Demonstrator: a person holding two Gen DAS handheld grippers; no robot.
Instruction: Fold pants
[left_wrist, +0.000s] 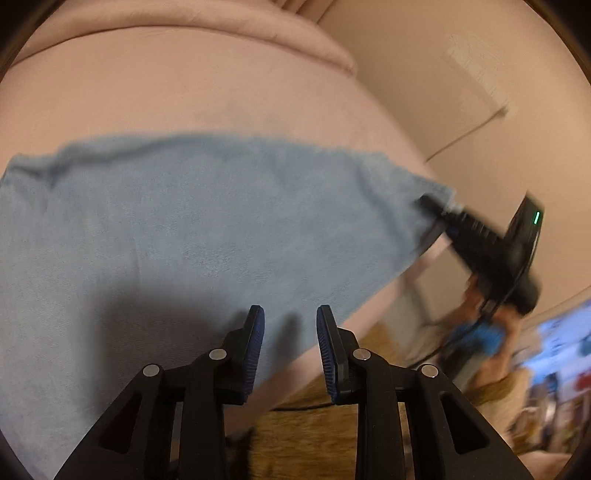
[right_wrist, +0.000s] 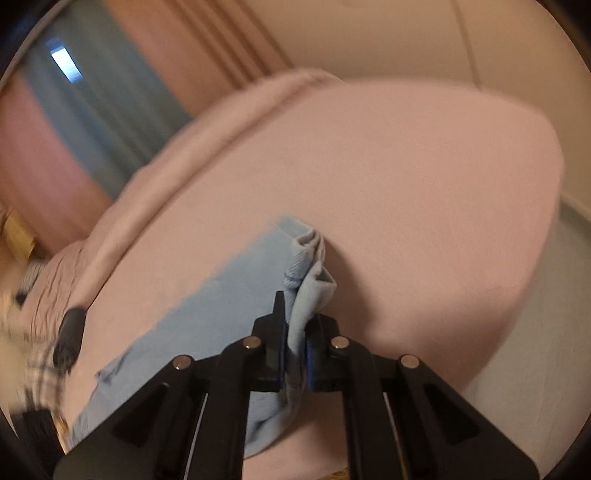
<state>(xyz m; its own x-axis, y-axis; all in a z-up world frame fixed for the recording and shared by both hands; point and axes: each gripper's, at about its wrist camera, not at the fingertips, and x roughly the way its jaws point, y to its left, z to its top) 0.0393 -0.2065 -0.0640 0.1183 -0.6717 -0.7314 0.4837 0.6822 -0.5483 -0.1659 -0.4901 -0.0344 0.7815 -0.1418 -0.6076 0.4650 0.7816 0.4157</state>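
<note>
Right gripper (right_wrist: 293, 332) clamps pants (right_wrist: 207, 302) corner | left gripper (left_wrist: 290, 332) parted, empty, above pants

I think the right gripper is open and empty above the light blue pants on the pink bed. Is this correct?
Not quite. The right gripper is shut on a bunched corner of the light blue pants, as the right wrist view shows. The rest holds: the pants lie on the pink bed.
</note>
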